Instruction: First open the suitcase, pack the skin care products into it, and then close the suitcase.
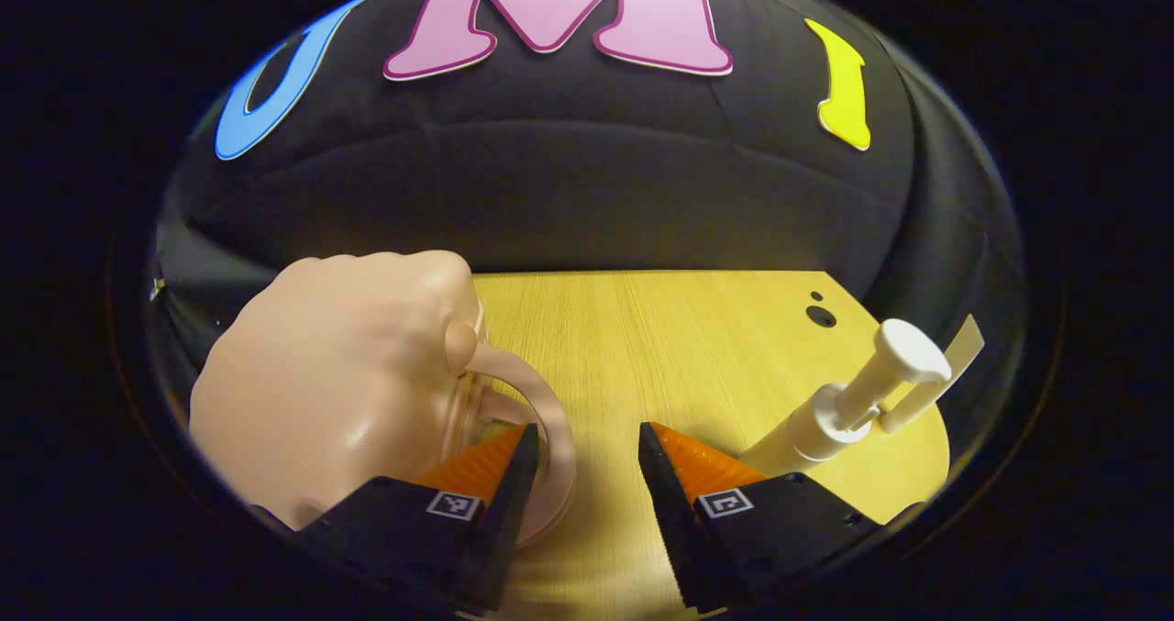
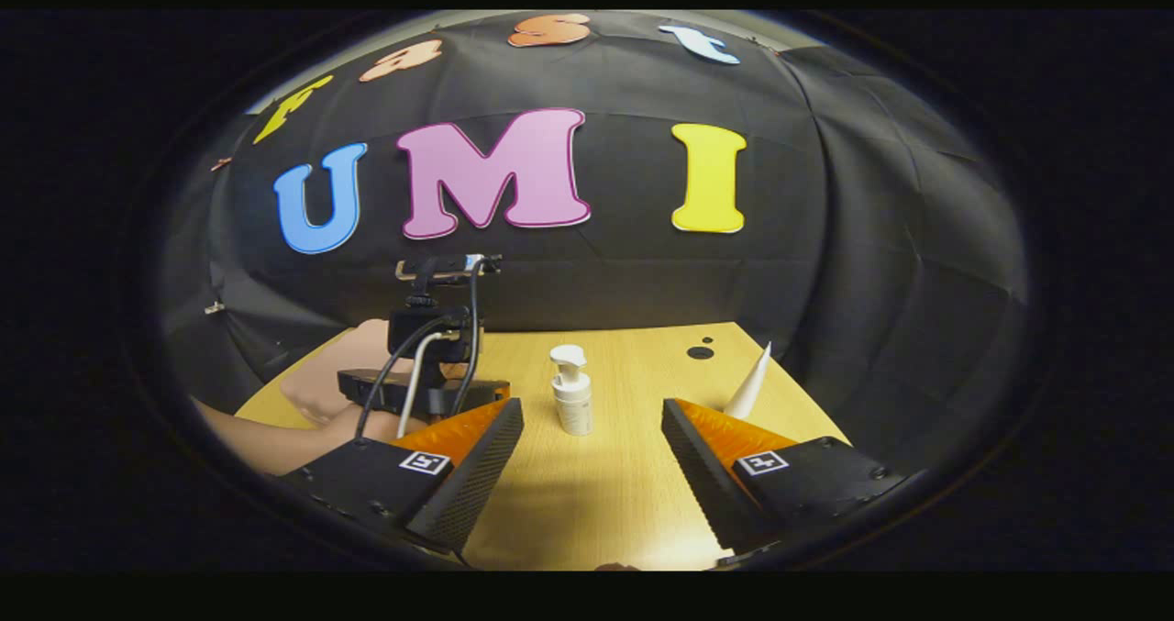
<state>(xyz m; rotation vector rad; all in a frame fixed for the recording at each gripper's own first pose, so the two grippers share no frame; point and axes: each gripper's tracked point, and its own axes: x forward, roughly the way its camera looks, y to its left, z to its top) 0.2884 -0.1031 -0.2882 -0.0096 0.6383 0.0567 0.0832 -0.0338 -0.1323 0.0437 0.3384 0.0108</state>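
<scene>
Left tool point(image 1: 581, 460): fingers apart, grasping nothing, low over the wooden surface point(image 1: 642, 346). Just beside its left finger sits a pink rounded suitcase point(image 1: 348, 373) with a looped handle point(image 1: 537, 410); whether finger and handle touch cannot be told.

Right tool point(image 2: 592, 438): fingers spread wide, grasping nothing.

White pump bottle point(image 2: 572, 401): upright on the surface, ahead between the right tool's fingers, apart from both.

White tube point(image 2: 750, 382): standing near the surface's right edge.

Suitcase: at the surface's left side, closed.
</scene>
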